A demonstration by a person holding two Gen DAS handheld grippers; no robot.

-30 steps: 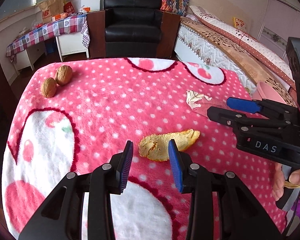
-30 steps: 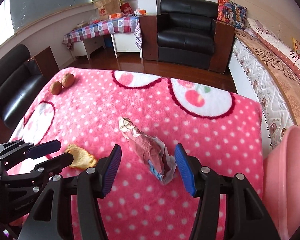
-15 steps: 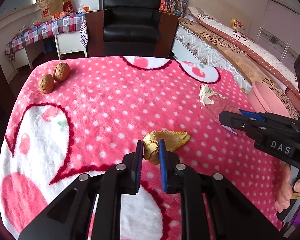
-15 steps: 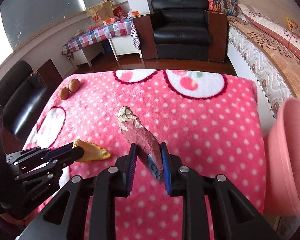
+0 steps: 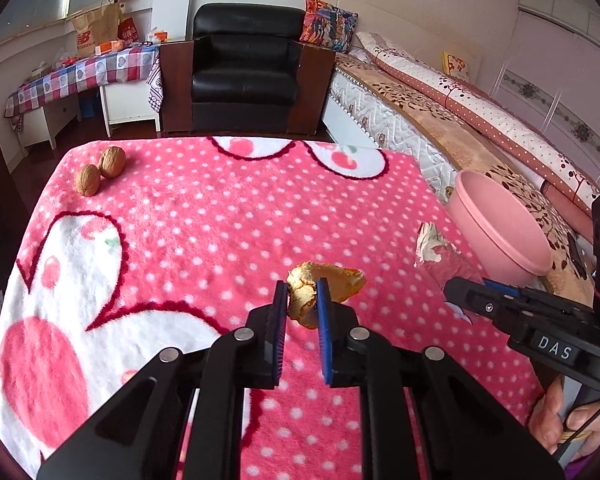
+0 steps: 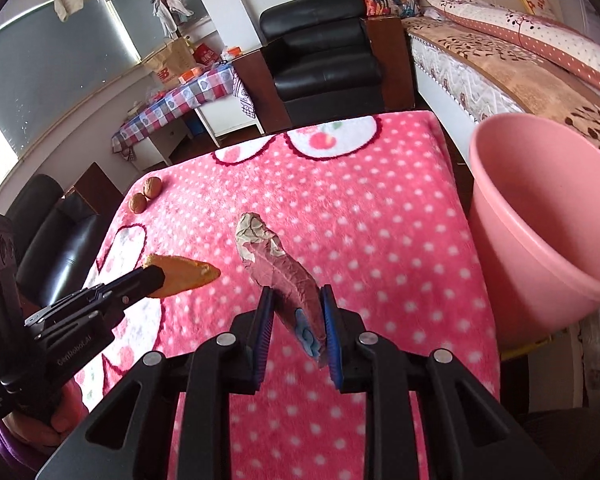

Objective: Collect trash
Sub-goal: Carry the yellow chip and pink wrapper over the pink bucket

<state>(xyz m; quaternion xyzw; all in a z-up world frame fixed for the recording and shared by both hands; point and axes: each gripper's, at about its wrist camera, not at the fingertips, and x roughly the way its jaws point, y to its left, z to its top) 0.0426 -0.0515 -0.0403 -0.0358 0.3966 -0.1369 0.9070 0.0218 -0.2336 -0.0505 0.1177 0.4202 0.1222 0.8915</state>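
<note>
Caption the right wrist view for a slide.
Right gripper clamps a crumpled wrapper beside the pink bin.

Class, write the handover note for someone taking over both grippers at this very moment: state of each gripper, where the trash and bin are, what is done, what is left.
Left gripper: jaws shut on the orange peel, lifted off the pink blanket.
Right gripper: jaws shut on the crumpled wrapper, also held above the blanket.
Pink bin: beside the blanket's right edge, nothing visible inside.
Two walnuts: far left corner, untouched.
Done: both pieces of trash picked up.
Left: carry both over the bin and release; whether the walnuts count as trash is unclear.
</note>
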